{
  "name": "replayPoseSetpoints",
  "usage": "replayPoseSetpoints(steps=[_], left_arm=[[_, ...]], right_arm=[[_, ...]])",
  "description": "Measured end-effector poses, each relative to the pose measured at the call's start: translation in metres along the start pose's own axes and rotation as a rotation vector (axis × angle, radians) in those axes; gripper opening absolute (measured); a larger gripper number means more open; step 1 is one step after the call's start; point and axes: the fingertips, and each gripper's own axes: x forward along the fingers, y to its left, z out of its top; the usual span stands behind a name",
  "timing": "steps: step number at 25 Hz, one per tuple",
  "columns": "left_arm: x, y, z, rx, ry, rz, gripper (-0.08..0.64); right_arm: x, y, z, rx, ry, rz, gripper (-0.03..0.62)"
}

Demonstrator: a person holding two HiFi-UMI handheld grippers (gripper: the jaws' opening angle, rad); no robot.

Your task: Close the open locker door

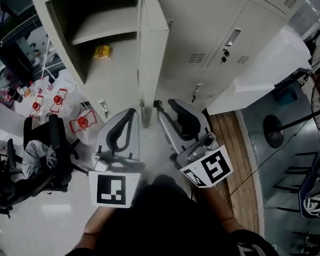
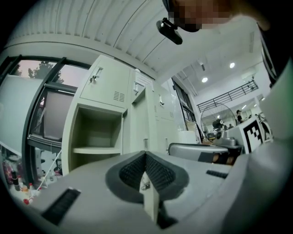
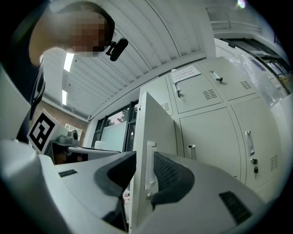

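While the locker door [image 1: 151,60] is standing ajar, right gripper [image 3: 144,160] is straddling its edge, jaws apart, not clamping. Left gripper [image 2: 145,155] is hovering just beside door, jaws together, empty.

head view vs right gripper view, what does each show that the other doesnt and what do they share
Only the head view: inside the open locker, its shelf with a yellow packet under it; the left gripper; white bags with red print.
Only the right gripper view: the ceiling lights, and the right gripper with its jaws apart and the door's handle in the gap.
Both: the right gripper, the open locker door and the closed lockers beside it.
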Motion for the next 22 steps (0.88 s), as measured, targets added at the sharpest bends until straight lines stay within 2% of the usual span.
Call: replayPoseSetpoints(steps=[6,15,22], left_arm=[[0.012,0.003,-0.001,-0.015,0.009,-0.015,0.002],[0.02,0.012,0.004,-0.012,0.035,0.069,0.002],[0.02,0.012,0.001,-0.002,0.038,0.152,0.002]], right_arm=[[0.011,-0.004,0.001,0.062,0.011,0.131,0.137],[0.021,-0.009,-0.005,0.136,0.059,0.413,0.15],[0.026,-0.006,-0.013,0.182,0.072,0.562,0.169]])
